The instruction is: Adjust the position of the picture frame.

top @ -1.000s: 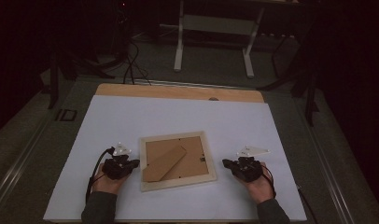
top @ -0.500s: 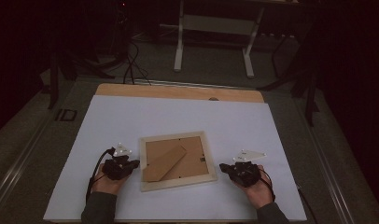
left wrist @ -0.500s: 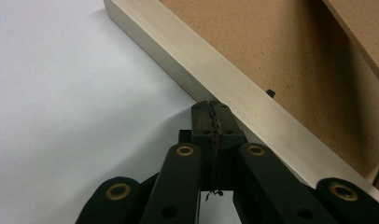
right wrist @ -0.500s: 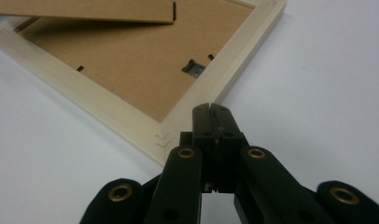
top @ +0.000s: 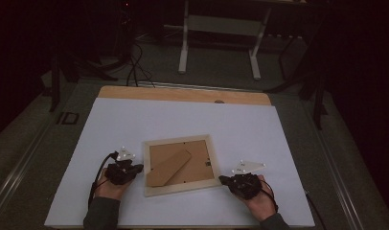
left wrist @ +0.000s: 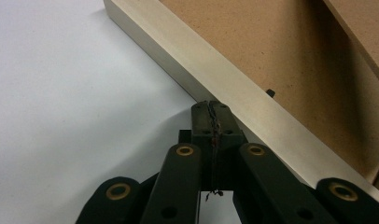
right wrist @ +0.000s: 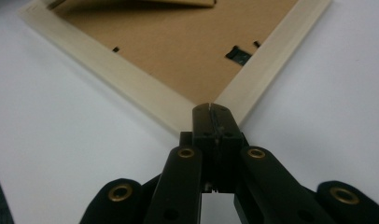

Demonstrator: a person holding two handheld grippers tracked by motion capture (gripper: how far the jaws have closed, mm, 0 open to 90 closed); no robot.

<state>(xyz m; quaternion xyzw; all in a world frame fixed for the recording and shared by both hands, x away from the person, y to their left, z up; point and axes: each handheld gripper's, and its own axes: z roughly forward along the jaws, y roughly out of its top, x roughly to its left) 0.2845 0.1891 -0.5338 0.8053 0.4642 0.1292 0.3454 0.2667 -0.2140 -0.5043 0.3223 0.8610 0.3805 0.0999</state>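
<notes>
My left gripper (left wrist: 211, 106) has its jaws pressed together, nothing between them. Its tips sit at the outer side of the picture frame's (top: 180, 165) left rail, touching it or just short of it; I cannot tell which from the left gripper view. In the high view the same gripper (top: 136, 168) lies low on the white sheet (top: 183, 117), my left hand (top: 108, 188) behind it.

My right gripper (right wrist: 211, 107) is likewise clenched on nothing. Its tips point at the frame's near right corner (right wrist: 204, 99) and meet it or very nearly so (the contact itself is hidden by the jaws). In the high view this gripper (top: 225, 180) sits just beside that corner, my right hand (top: 259, 201) trailing toward the sheet's near edge.

The frame lies face down between the two grippers, pale wooden rails around a brown backing board (right wrist: 178, 51). Its fold-out stand (top: 168, 167) lies flat across the backing, slanted. A small black clip (right wrist: 237, 55) shows on the backing near the right rail.

The sheet covers a wooden tabletop (top: 183, 94), whose far strip remains exposed.
</notes>
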